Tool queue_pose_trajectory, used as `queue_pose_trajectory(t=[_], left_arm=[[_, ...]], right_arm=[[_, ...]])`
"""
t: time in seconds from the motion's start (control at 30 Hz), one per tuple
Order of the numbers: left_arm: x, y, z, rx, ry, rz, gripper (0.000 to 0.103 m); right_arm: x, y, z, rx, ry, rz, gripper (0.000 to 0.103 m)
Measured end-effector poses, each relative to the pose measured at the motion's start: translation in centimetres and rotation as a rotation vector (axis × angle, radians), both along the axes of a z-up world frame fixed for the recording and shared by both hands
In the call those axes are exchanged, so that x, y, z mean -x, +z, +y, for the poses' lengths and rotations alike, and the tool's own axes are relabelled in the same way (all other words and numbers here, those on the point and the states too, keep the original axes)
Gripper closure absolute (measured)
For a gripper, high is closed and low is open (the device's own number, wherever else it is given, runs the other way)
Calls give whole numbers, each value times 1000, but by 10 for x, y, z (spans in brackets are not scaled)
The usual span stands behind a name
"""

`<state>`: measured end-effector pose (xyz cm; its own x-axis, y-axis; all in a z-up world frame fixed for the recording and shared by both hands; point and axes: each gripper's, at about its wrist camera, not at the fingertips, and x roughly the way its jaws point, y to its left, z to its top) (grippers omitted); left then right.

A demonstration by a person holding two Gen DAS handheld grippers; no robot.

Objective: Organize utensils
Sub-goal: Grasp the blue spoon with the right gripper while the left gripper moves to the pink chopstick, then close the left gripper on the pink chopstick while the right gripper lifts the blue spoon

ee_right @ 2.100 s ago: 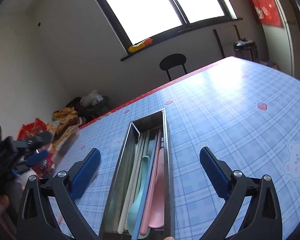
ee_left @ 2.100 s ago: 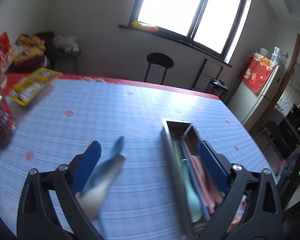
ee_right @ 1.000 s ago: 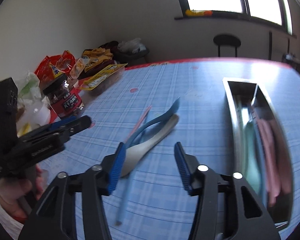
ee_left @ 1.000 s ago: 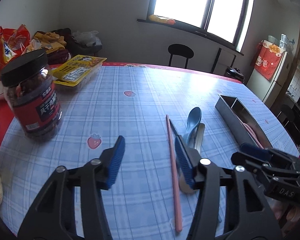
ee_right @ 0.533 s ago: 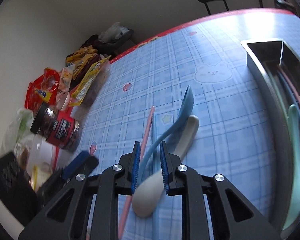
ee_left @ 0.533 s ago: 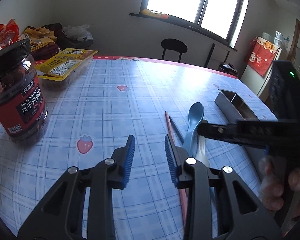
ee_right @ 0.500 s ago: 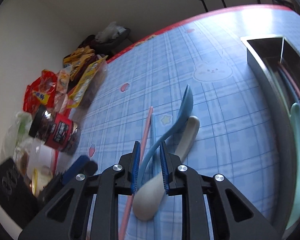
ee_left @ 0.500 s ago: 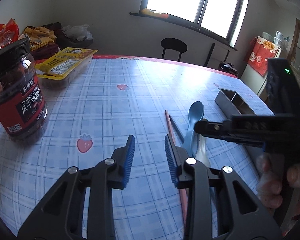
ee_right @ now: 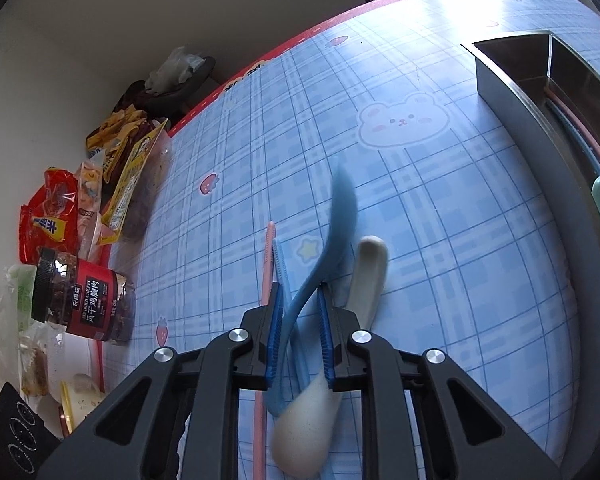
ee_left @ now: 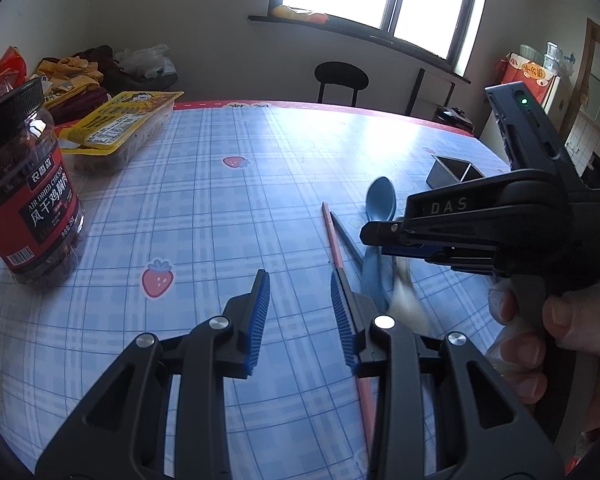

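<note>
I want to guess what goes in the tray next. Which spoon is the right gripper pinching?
The blue spoon: its handle runs between the right gripper's pads. The cream spoon lies beside them, outside the grip.

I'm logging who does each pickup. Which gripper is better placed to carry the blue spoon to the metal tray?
Right. The right gripper has its pads around the blue spoon handle, and the metal tray lies to its right. The left gripper is open over bare tablecloth.

table point(ee_left: 228, 208): blue plaid cloth | on it: jar point(ee_left: 22, 196), snack tray point(ee_left: 120, 128), metal tray point(ee_right: 540, 128), pink chopstick point(ee_left: 334, 240), cream spoon point(ee_right: 364, 276)
</note>
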<state>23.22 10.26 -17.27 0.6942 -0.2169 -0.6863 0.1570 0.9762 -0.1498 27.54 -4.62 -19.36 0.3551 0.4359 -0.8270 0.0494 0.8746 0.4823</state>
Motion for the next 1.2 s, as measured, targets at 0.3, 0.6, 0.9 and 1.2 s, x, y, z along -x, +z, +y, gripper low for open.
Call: queue_pose_trajectory(t=[0.3,0.6,0.9,1.2], left_arm=[[1,-5,-7,-22,-26,16,68],[1,-12,-25,-81,-97,44,67],[-3,-20,-38,-146,-133,75,68],[-4,-26,-51,-245,-121,89,69]], right_arm=[[11,2,0,18,44,-30,94],[14,2,-1,32,75,-28,94],[27,4,-6,6,82,-47,96],[40,5,-22,-66,49,-43,96]])
